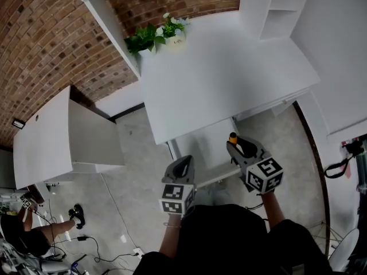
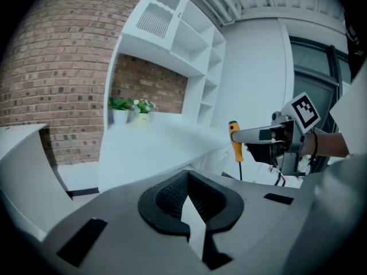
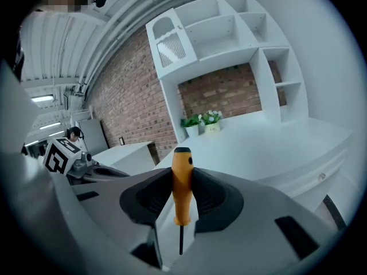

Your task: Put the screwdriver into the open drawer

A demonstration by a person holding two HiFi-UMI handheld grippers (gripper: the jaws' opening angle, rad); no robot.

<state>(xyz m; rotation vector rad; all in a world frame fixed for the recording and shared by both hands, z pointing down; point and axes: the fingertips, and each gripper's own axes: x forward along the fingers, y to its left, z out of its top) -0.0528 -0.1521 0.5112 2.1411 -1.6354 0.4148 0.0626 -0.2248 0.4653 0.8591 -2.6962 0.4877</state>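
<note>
My right hand-held gripper (image 3: 182,195) was clamped on the screwdriver (image 3: 182,182). Its two jaws pressed the orange handle from either side. The tool stood upright between them, black-capped end on top and the thin dark shaft pointing down past the pads. The handle kept the jaws apart by its own thickness.

My left hand-held gripper (image 2: 187,195) had nothing in it. Its dark pads met at the tips, with only a thin pale sliver showing behind them.

From the head view, both hand-held grippers were out in front of me at the near edge of the white bench (image 1: 229,67), the left one beside the right and a little nearer to me. The open drawer (image 1: 200,145) jutted out from under that near edge. The screwdriver showed against the drawer's right end, close to the bench's edge, still in my grip and not lying in the drawer.

At the far left corner of the bench stood a potted plant (image 1: 153,36) with white flowers. A white shelf unit (image 1: 275,4) rose at the far right corner. The rest of the bench top was bare.

Off to the left a second white table (image 1: 46,136) stood against the brick wall (image 1: 40,44). Cables (image 1: 109,248) trailed over the grey floor near a seated person (image 1: 23,228).
</note>
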